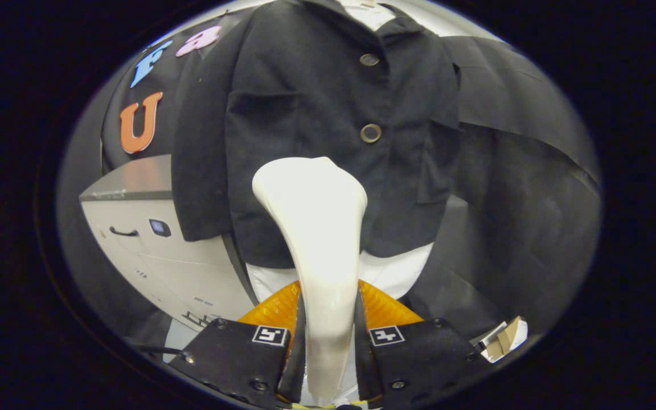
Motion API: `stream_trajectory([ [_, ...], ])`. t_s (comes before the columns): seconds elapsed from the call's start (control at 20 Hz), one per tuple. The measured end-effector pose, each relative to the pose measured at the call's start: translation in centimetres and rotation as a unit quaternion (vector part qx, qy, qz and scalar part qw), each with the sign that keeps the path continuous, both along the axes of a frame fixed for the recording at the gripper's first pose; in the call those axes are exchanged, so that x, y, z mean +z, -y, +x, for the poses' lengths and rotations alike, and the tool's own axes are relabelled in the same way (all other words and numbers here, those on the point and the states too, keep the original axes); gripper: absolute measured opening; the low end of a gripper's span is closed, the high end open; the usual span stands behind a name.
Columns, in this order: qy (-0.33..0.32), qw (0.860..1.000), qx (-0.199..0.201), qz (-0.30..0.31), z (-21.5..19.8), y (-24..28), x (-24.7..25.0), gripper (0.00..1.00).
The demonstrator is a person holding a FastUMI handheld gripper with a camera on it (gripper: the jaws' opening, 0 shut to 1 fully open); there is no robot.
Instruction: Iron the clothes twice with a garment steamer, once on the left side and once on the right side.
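Black cloth backs a dark jacket (328, 114); claw (328, 347) clamps the white steamer (316, 228), seemingly near its hem.

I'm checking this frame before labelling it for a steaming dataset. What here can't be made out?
- Steamer face: in the gripper view it points away toward the black jacket; whether it touches the fabric cannot be told.
- Steamer handle base: hidden between the gripper fingers, which clamp it.
- Jacket's lower middle: covered by the steamer head.
- Jacket collar: cut off at the view's edge.
- Orange part behind the fingers: mostly hidden, unidentifiable.
- Grey cabinet panel: too small to read.
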State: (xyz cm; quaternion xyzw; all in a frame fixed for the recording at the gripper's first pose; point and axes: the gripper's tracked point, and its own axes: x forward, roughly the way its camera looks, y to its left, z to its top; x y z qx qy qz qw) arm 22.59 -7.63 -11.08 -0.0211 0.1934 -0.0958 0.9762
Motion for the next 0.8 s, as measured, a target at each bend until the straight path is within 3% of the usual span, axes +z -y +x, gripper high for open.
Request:
stream_trajectory([
  [0.4, 0.087, 0.995, -0.016, 0.042, -2.1, 7.0, 13.6, 0.39],
  [0.8, 0.158, 0.985, 0.048, 0.058, 2.6, 12.2, 27.6, 0.39],
])
